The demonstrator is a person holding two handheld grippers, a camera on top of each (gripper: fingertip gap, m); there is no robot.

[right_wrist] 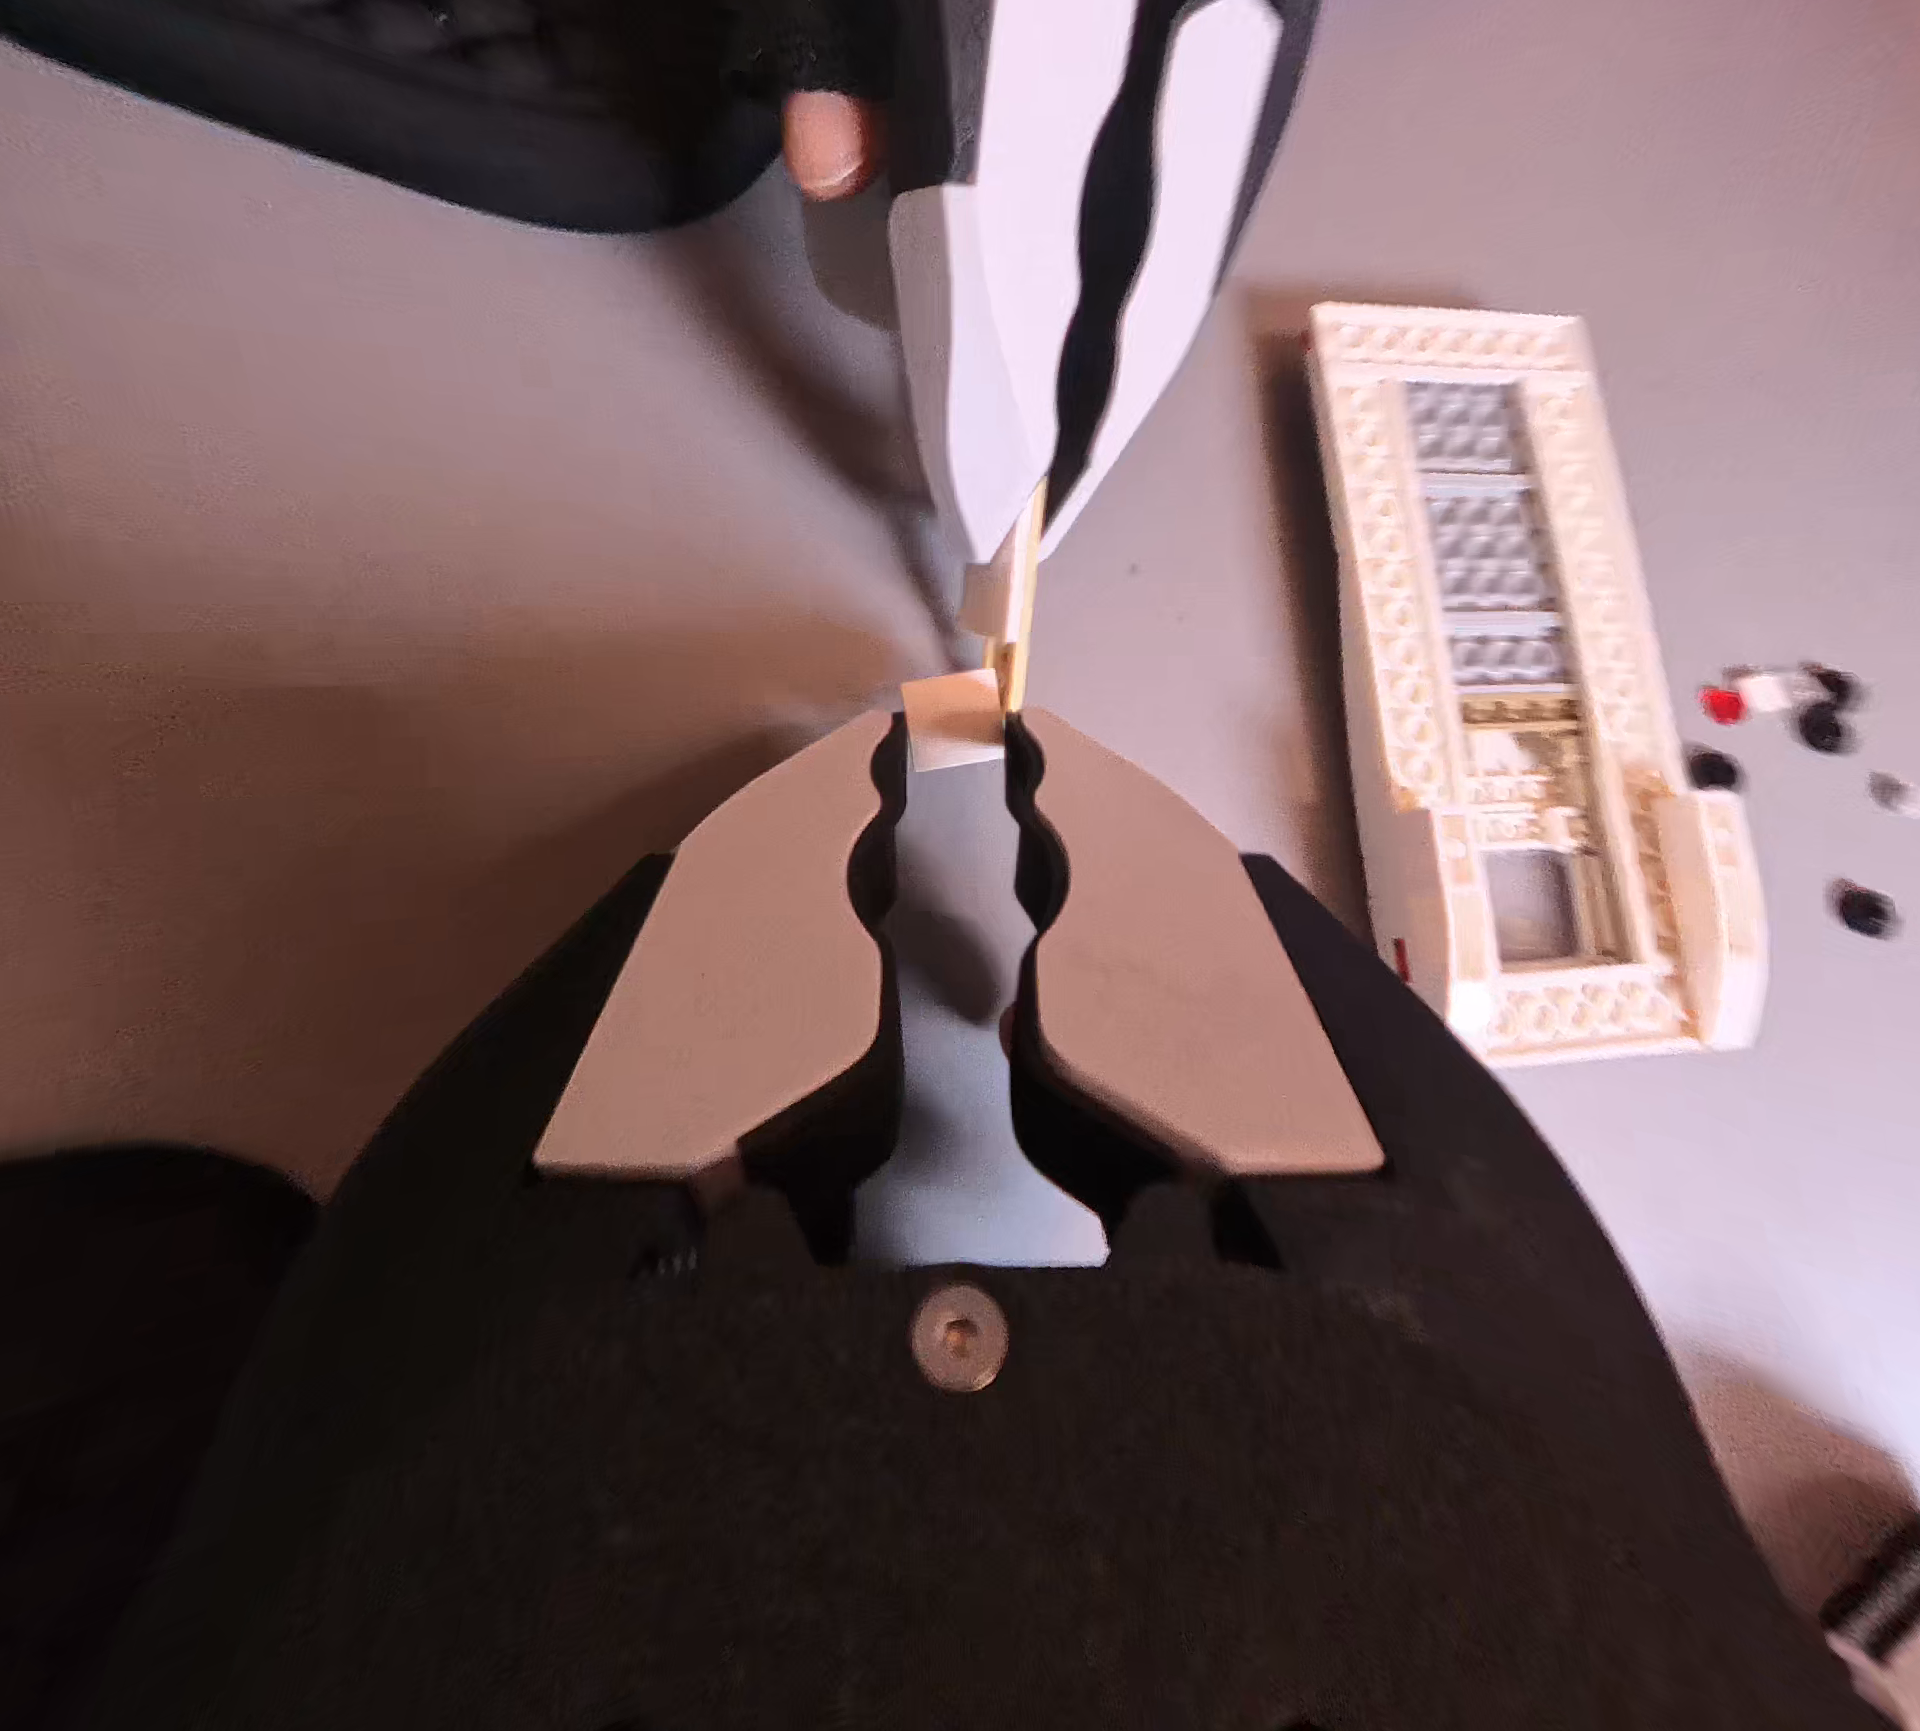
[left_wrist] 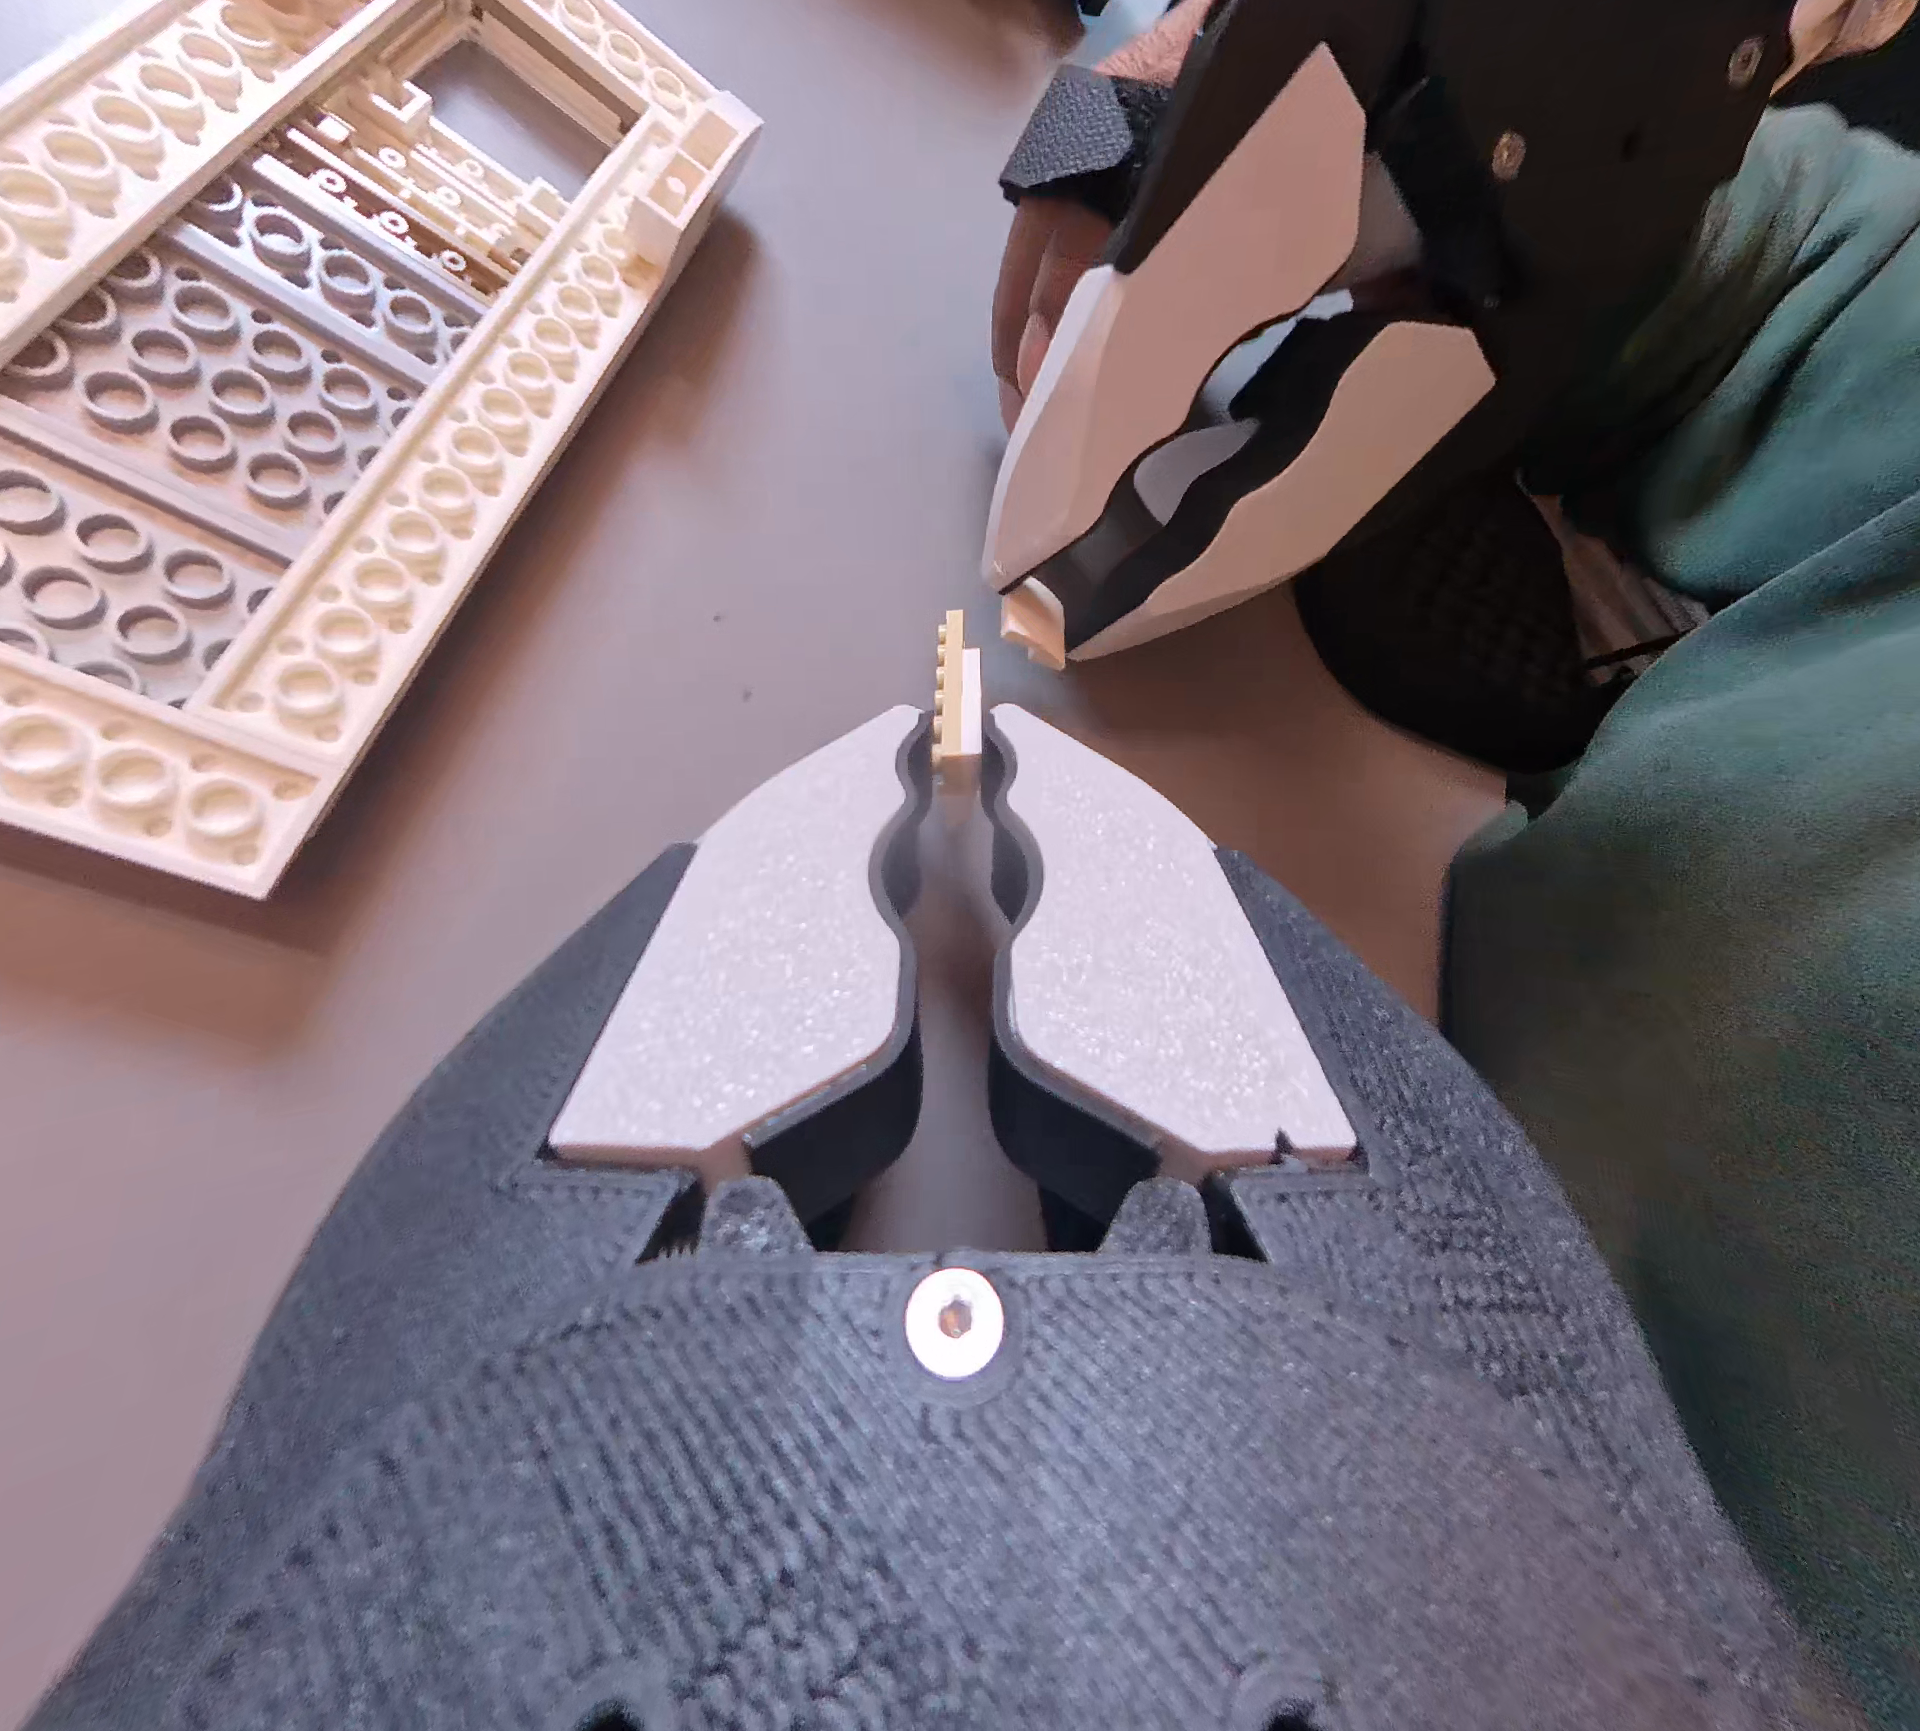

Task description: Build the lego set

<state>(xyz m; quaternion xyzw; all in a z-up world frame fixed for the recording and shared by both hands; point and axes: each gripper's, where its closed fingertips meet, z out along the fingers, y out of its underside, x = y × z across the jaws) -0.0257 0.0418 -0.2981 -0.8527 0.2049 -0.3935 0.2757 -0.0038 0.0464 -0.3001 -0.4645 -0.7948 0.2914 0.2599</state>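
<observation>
Left wrist view first: the left gripper (left_wrist: 958,725) is pinching a thin tan studded strip (left_wrist: 950,705) with a small white piece (left_wrist: 972,694) stuck to its side, standing on edge and poking out past the fingertips. Both pads look pressed right up against it. Just beside it, up and to the right, the right gripper (left_wrist: 1039,632) comes in at an angle with a small white brick (left_wrist: 1034,627) at its tip, close to the strip but with a sliver of gap showing. Off to the left lies a big cream and grey brick-built panel (left_wrist: 343,393), flat on the brown table (left_wrist: 810,331). A green sleeve (left_wrist: 1714,746) fills the right edge.

Right wrist view: the right gripper (right_wrist: 956,736) has the small white brick (right_wrist: 951,725) clamped between its fingertips. Straight ahead the left gripper (right_wrist: 1023,528) points down at it, with the tan strip (right_wrist: 1027,601) sticking out of its tip and reaching the brick's right corner; it's blurry, so I can't tell if they touch. The cream panel (right_wrist: 1382,642) sits to the right, with a few small black and red bits (right_wrist: 1766,715) scattered beyond it.
</observation>
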